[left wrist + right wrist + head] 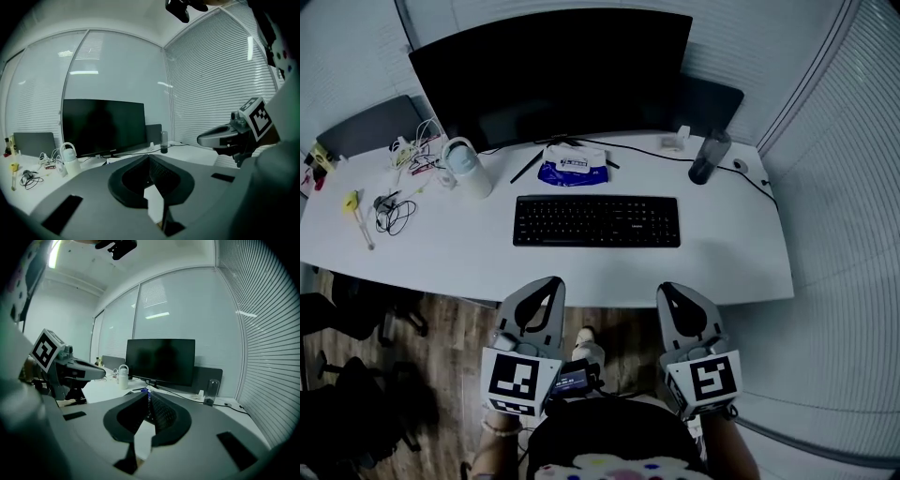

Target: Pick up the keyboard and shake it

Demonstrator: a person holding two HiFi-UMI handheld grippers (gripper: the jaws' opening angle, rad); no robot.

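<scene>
A black keyboard point(597, 221) lies flat on the white desk point(469, 258), in front of the monitor. My left gripper point(555, 283) hovers near the desk's front edge, below the keyboard's left half, jaws shut with nothing between them. My right gripper point(668, 291) hangs level with it below the keyboard's right half, also shut and empty. Neither touches the keyboard. In the left gripper view the closed left gripper point(149, 157) points at the desk and the right gripper point(201, 139) shows at the right. The right gripper view shows the closed right gripper point(148, 393), which hides most of the keyboard.
A large black monitor point(553, 75) stands behind the keyboard. A white jug point(467, 167) and tangled cables point(394, 211) sit at the left, a blue-and-white packet point(571, 166) in the middle, a dark bottle point(709, 157) at the right. Blinds line the walls. Wooden floor lies below the desk edge.
</scene>
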